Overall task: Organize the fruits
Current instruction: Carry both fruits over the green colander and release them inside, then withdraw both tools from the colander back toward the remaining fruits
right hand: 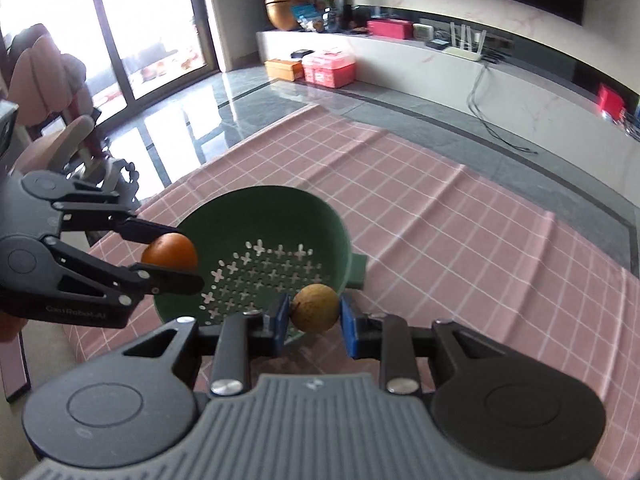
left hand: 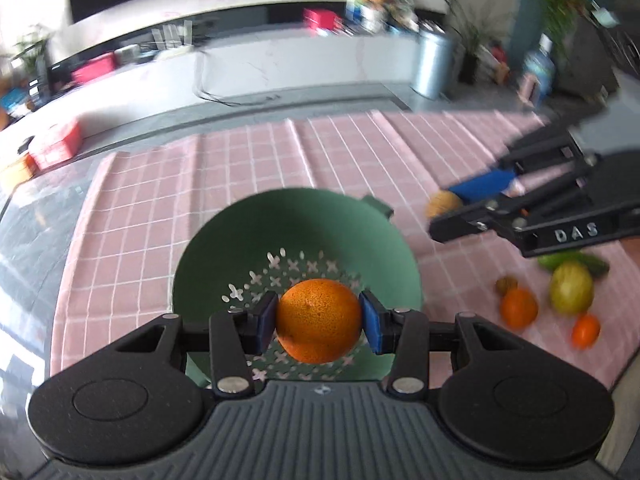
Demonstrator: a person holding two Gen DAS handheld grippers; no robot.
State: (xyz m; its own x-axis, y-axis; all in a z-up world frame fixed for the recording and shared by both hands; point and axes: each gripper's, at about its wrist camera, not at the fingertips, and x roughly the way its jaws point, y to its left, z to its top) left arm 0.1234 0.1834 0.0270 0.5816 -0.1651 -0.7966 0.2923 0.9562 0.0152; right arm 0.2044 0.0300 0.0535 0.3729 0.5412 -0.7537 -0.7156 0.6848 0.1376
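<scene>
My left gripper point(left hand: 319, 321) is shut on an orange point(left hand: 319, 320) and holds it above the green colander point(left hand: 240, 236). In the right wrist view the left gripper point(right hand: 176, 258) holds the orange point(right hand: 170, 255) over the colander's near left rim point(right hand: 320, 208). My right gripper point(right hand: 314, 312) is shut on a small brown round fruit point(right hand: 315, 308) just above the colander's near right edge. In the left wrist view the right gripper point(left hand: 446, 210) holds that brown fruit point(left hand: 442, 203) to the right of the colander.
The colander sits on a pink checked cloth point(left hand: 200, 184). On the cloth at the right lie an orange point(left hand: 519, 307), a small orange fruit point(left hand: 586, 331), a yellow-green fruit point(left hand: 571, 287), a small brown fruit point(left hand: 506, 284) and a green cucumber point(left hand: 576, 261). Grey floor lies beyond the cloth.
</scene>
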